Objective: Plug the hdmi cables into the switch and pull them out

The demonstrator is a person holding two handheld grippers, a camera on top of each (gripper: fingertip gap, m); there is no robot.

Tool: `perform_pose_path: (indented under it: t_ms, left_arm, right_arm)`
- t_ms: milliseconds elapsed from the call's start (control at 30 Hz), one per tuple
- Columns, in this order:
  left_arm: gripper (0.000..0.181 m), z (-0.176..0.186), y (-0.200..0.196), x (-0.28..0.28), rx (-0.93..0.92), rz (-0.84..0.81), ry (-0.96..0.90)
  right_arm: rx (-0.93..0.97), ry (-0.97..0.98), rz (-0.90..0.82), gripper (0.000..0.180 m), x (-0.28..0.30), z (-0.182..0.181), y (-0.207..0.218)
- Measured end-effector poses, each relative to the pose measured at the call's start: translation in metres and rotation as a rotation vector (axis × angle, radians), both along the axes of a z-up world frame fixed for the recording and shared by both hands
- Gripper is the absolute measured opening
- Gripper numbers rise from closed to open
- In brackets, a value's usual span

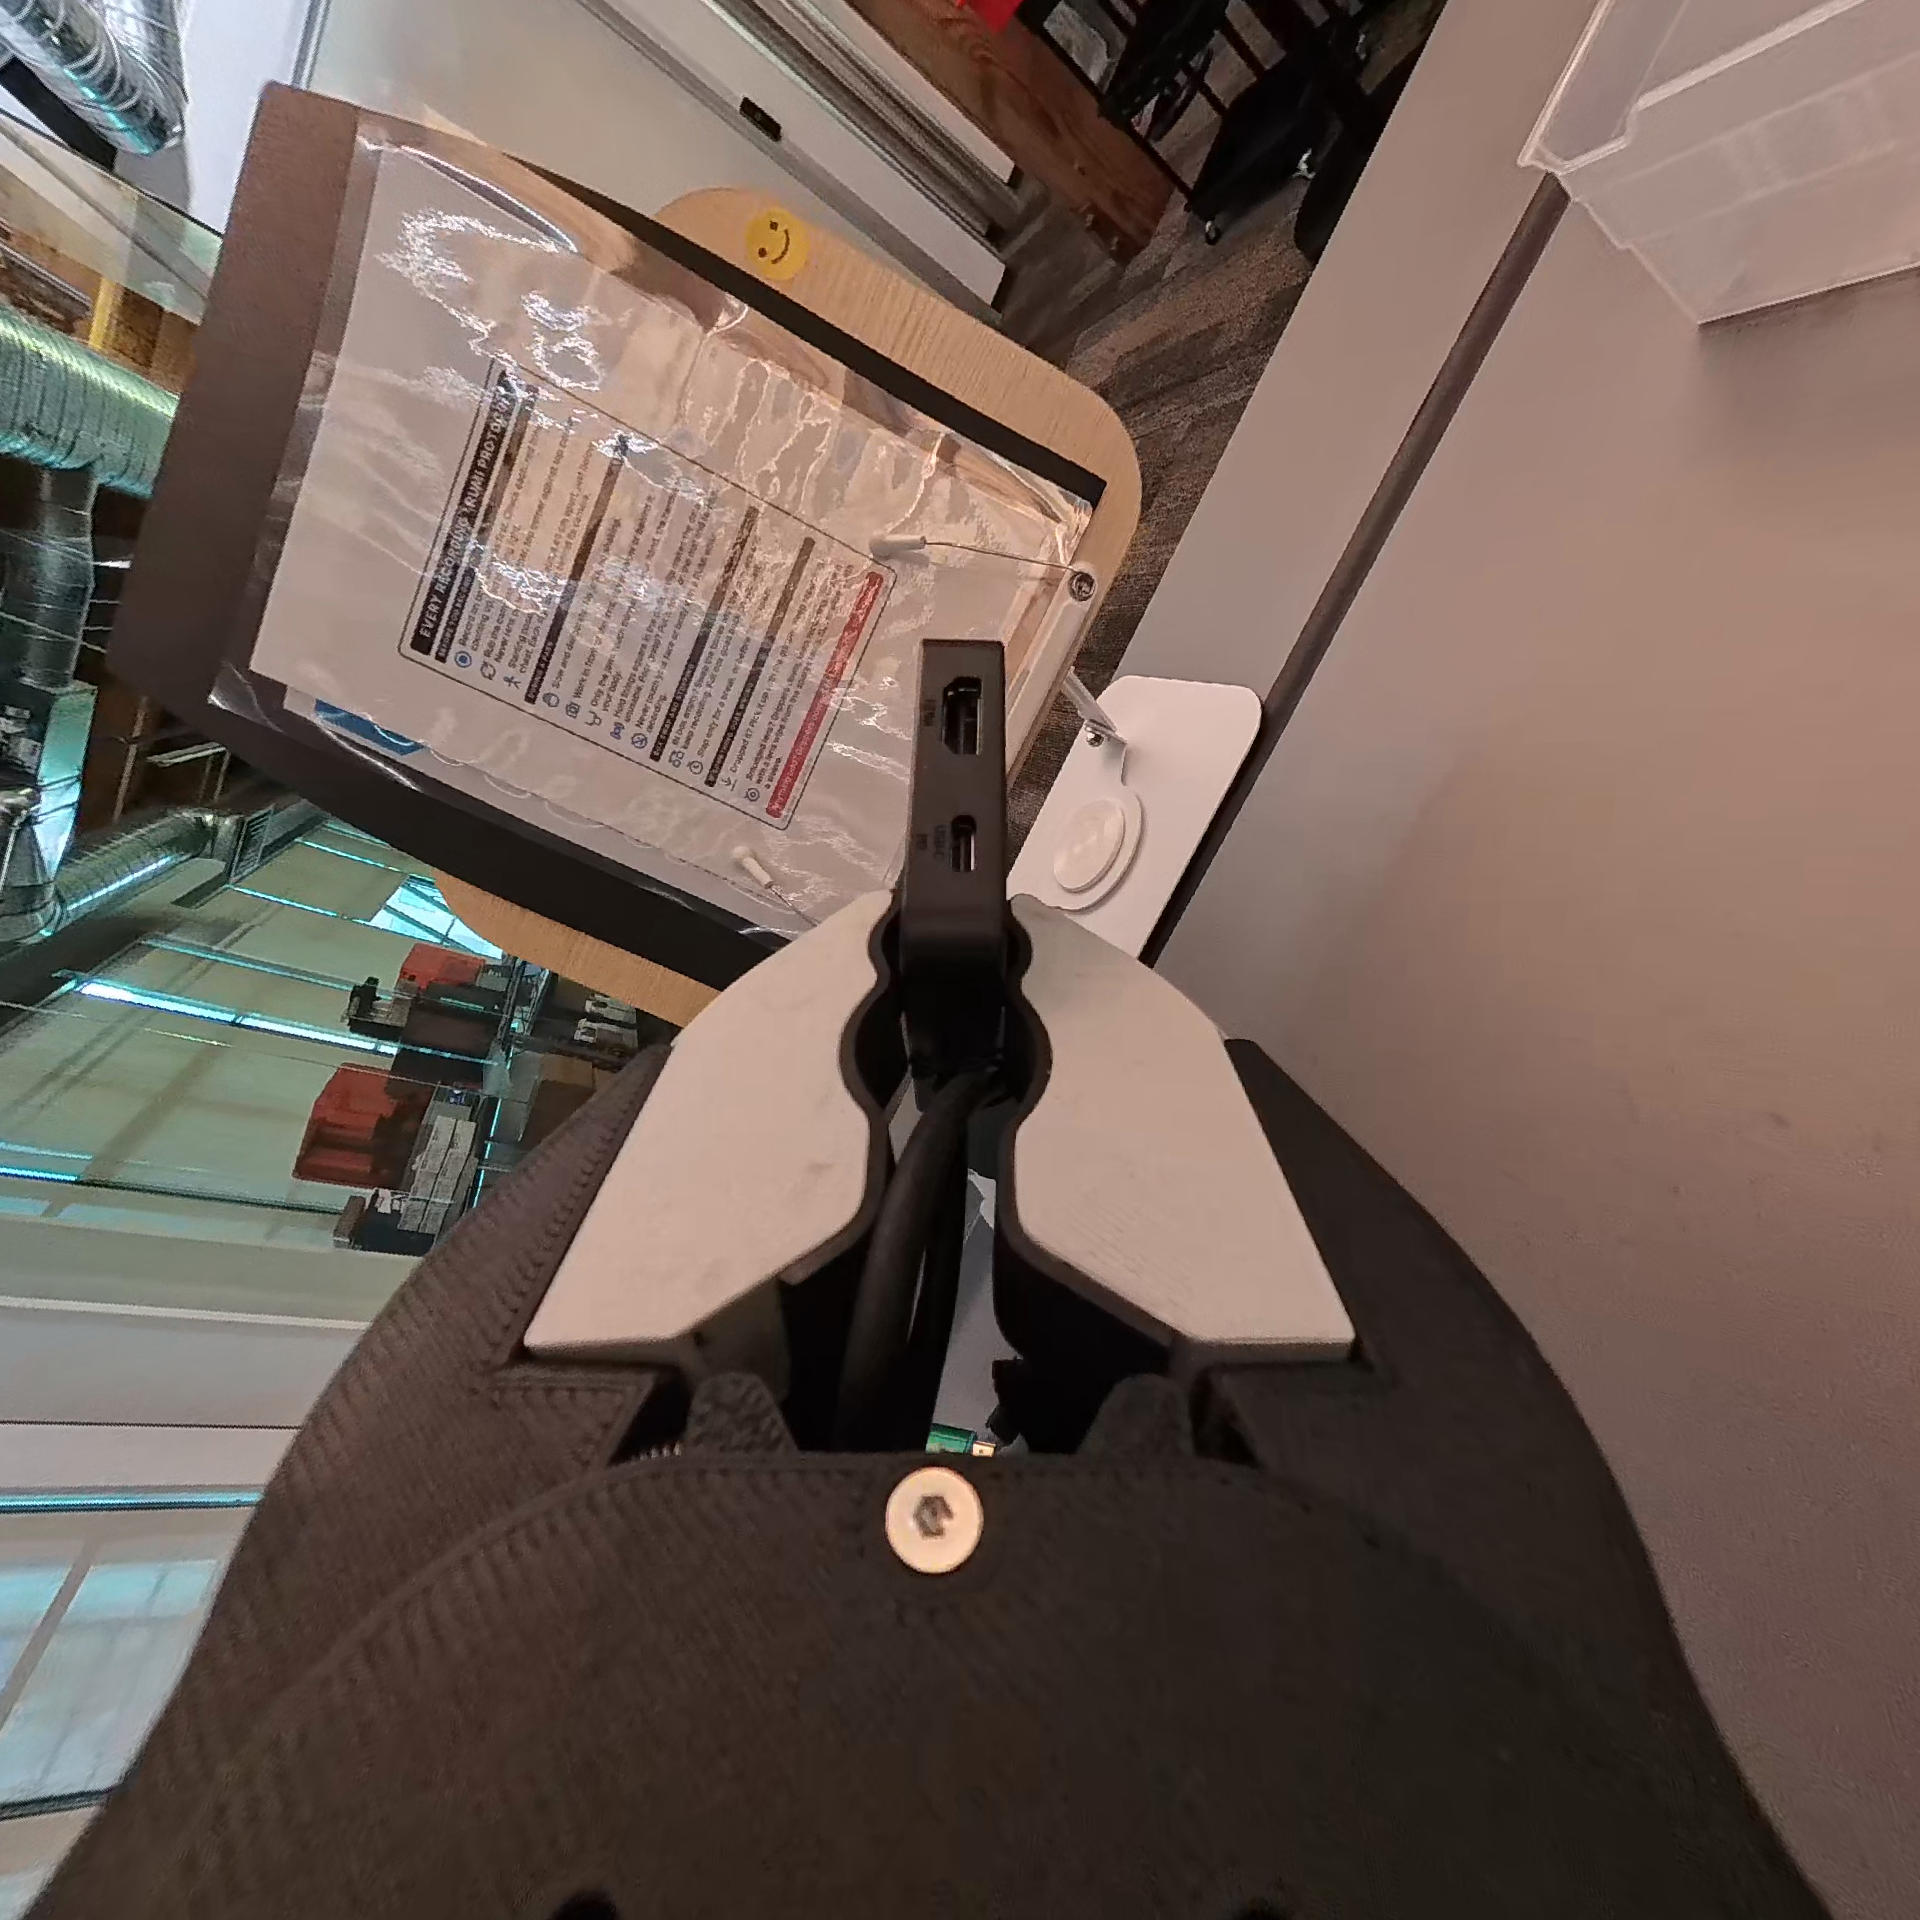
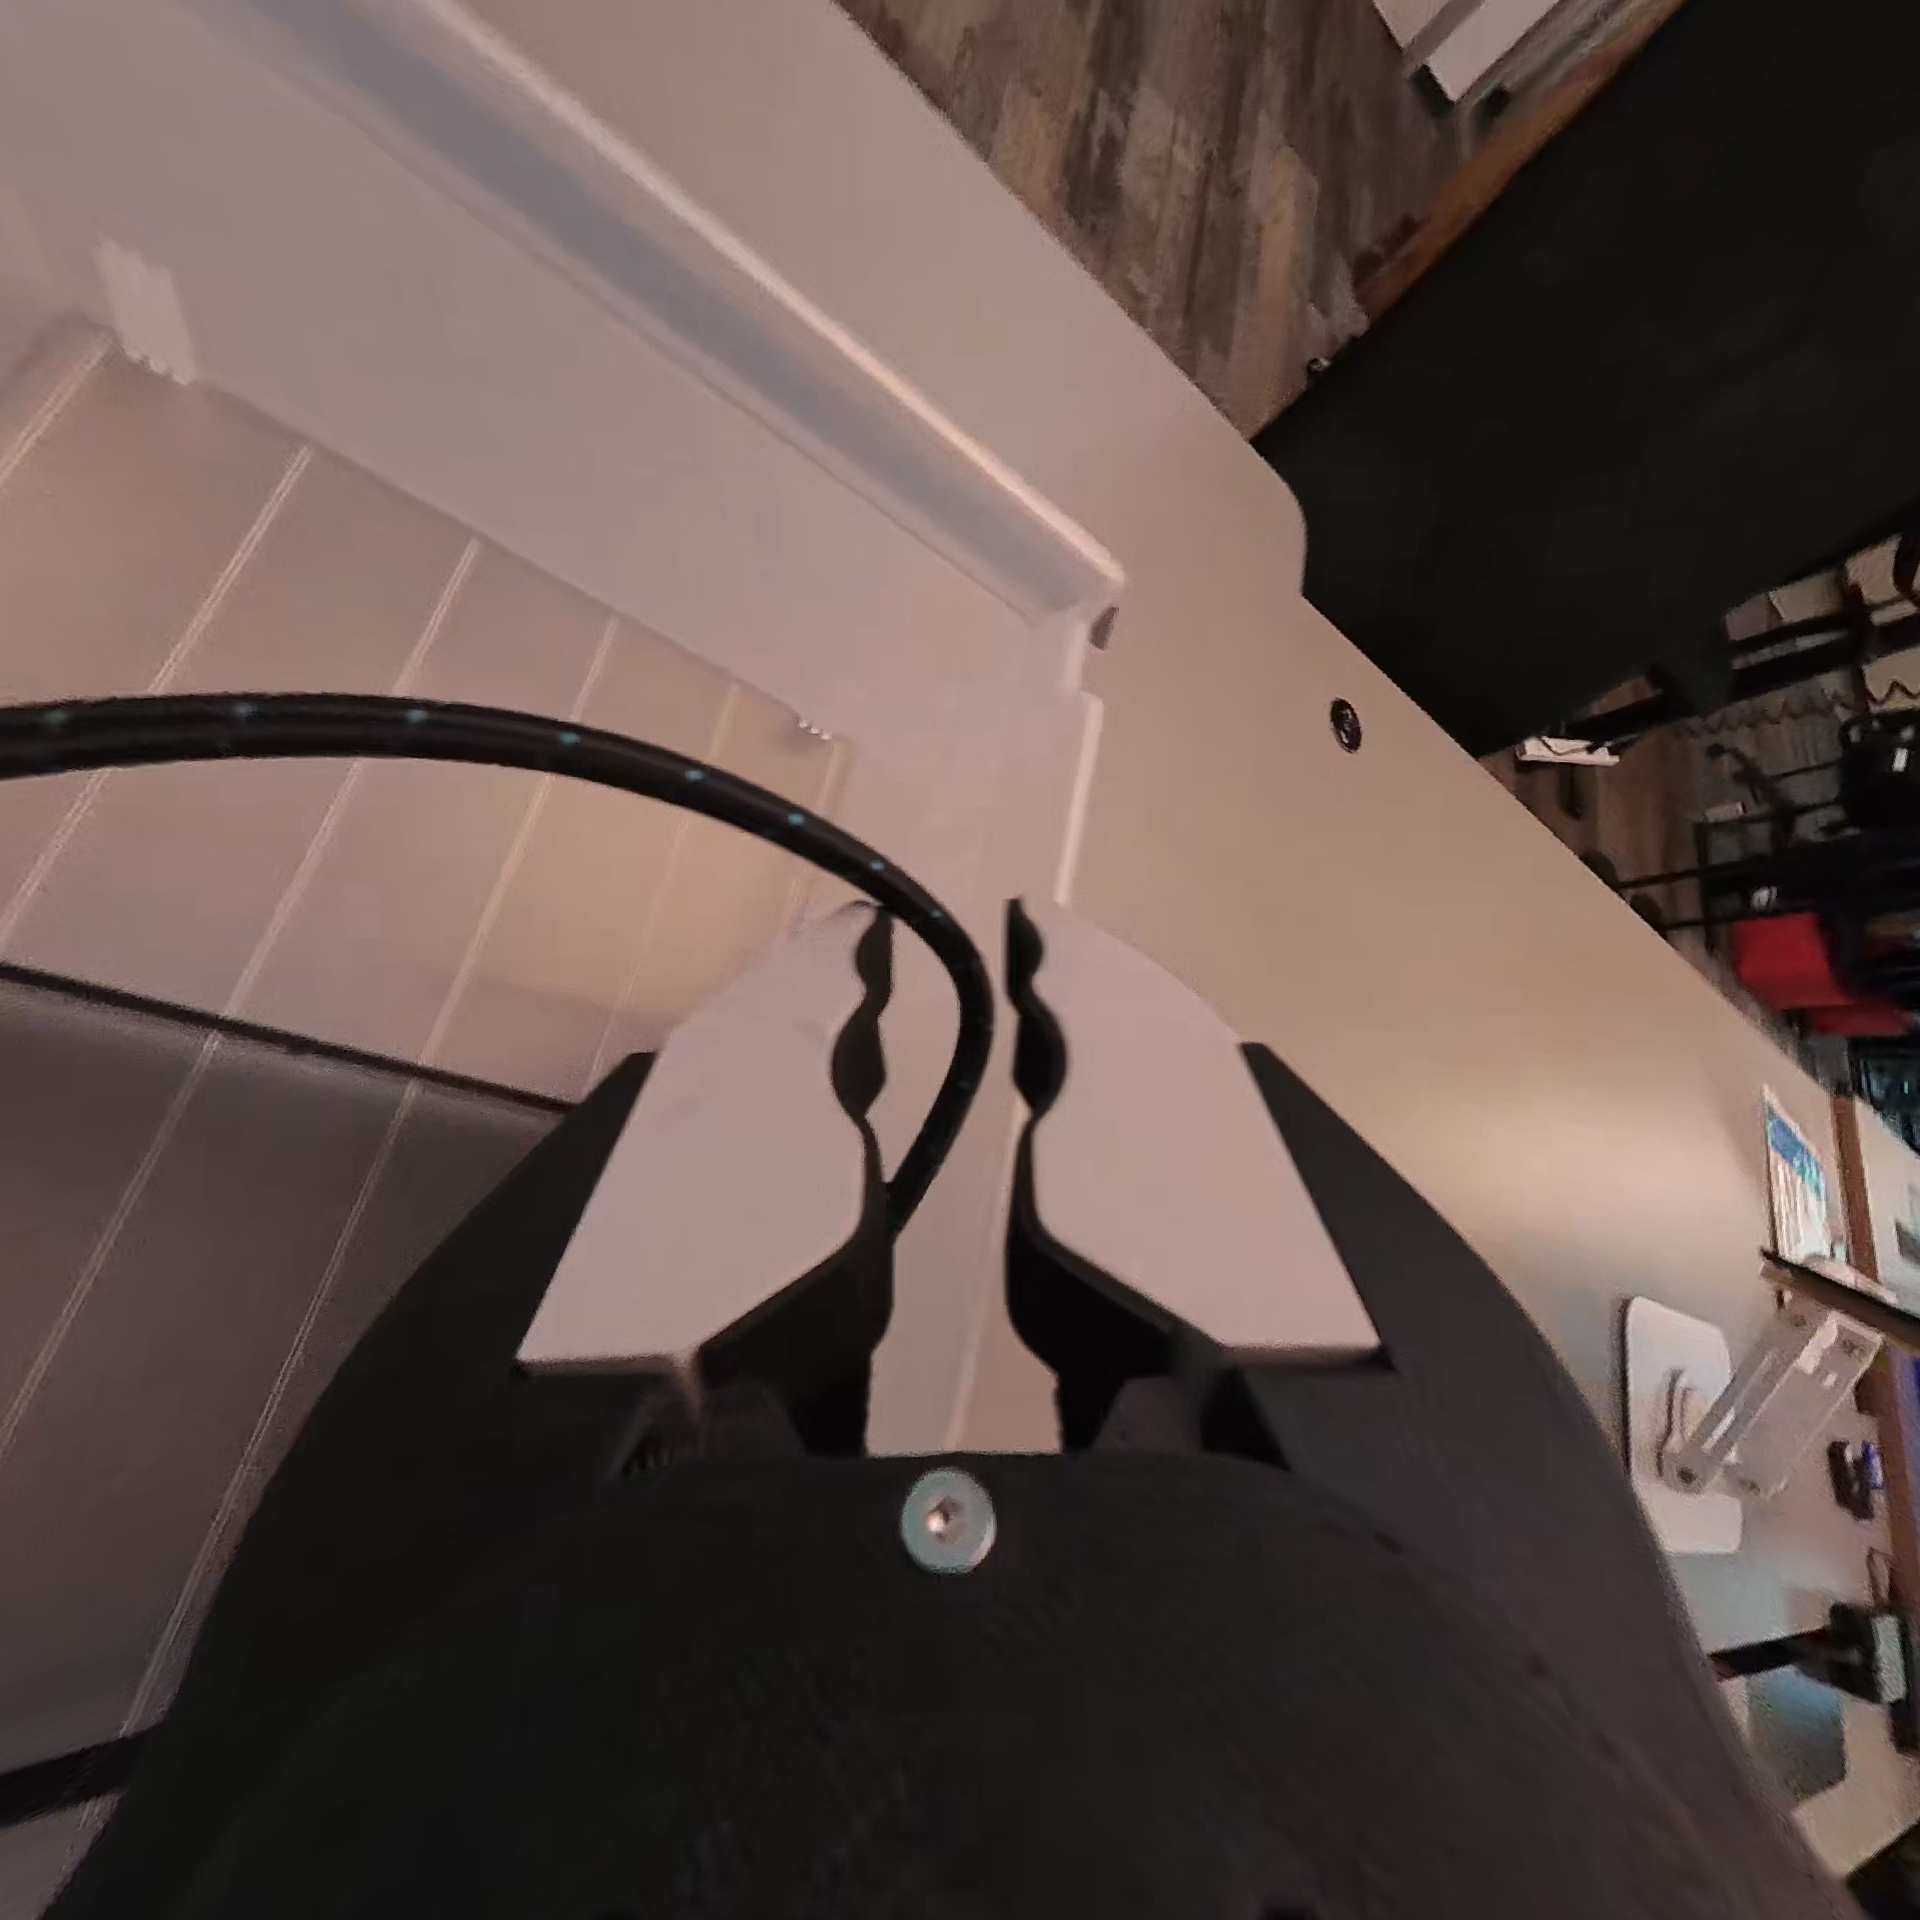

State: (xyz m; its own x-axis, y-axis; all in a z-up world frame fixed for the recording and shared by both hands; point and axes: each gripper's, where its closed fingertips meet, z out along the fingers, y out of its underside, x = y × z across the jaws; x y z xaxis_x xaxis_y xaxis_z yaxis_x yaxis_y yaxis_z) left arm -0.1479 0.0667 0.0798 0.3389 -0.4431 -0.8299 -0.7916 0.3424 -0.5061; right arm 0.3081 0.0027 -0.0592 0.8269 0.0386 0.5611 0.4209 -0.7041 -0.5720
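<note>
A clear plastic bin (image 1: 1756, 156) stands at the upper right of the left wrist view on the grey table (image 1: 1610, 935); what is inside it I cannot tell, because the frame cuts it off. In the right wrist view a large translucent ribbed container (image 2: 416, 644) fills the upper left, and it is too blurred to say what it holds. The left gripper (image 1: 951, 925) is closed firmly on the switch (image 1: 961, 774), a small black box that stands out beyond the fingertips at the centre of the frame, its two open ports facing the camera. Thin black cables (image 1: 904, 1247) run from its rear end down between the fingers, and their lower part is hidden inside the gripper body. Behind the switch, at the upper left, there is a printed sheet in a shiny plastic sleeve (image 1: 644, 582) on a wooden board, and a white flat stand (image 1: 1132, 800) lies just to the right of the switch. The right gripper (image 2: 945, 914) has its jaws a narrow way apart. The black braided hdmi cable (image 2: 520, 743) comes in from the left edge, curves down through the gap and goes behind the left finger; whether the fingers touch it is hard to tell, and its plug is not visible.
</note>
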Motion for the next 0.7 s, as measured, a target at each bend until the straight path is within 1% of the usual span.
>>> perform_pose_path:
  t_ms: [33,133,200,300,400,467,533,633,700]
  left_arm:
    - [0.013,0.000,0.000,0.000,0.000,0.001,0.000]
    - [0.014,0.001,0.001,-0.002,0.000,0.005,0.001]
    - [0.014,0.001,0.001,-0.003,0.003,0.008,0.002]
    - [0.014,0.002,0.000,-0.002,0.004,0.005,0.003]
    - [0.014,0.003,-0.002,-0.002,0.006,0.001,0.004]
    - [0.013,0.003,-0.003,-0.001,0.007,-0.002,0.004]
    - [0.014,0.002,-0.004,0.000,0.008,-0.005,0.006]
    - [0.013,0.003,-0.005,-0.001,0.010,-0.005,0.004]
    - [0.014,0.004,-0.004,-0.001,0.010,-0.004,0.000]
  right_arm:
    - [-0.013,-0.009,0.012,0.016,-0.003,-0.001,-0.001]
    - [-0.052,0.040,-0.021,0.016,-0.004,0.005,-0.013]
    - [-0.101,0.085,-0.057,0.015,-0.004,0.010,-0.030]
    - [-0.199,0.102,-0.110,0.014,-0.007,0.017,-0.059]
    - [-0.355,0.107,-0.126,0.015,-0.015,0.003,-0.083]
    - [-0.372,0.076,-0.116,0.017,-0.016,-0.006,-0.080]
    - [-0.402,0.043,-0.109,0.024,-0.016,-0.015,-0.075]
    - [-0.448,-0.028,-0.099,0.026,-0.014,-0.020,-0.071]
    - [-0.443,-0.031,-0.091,0.028,-0.014,-0.024,-0.066]
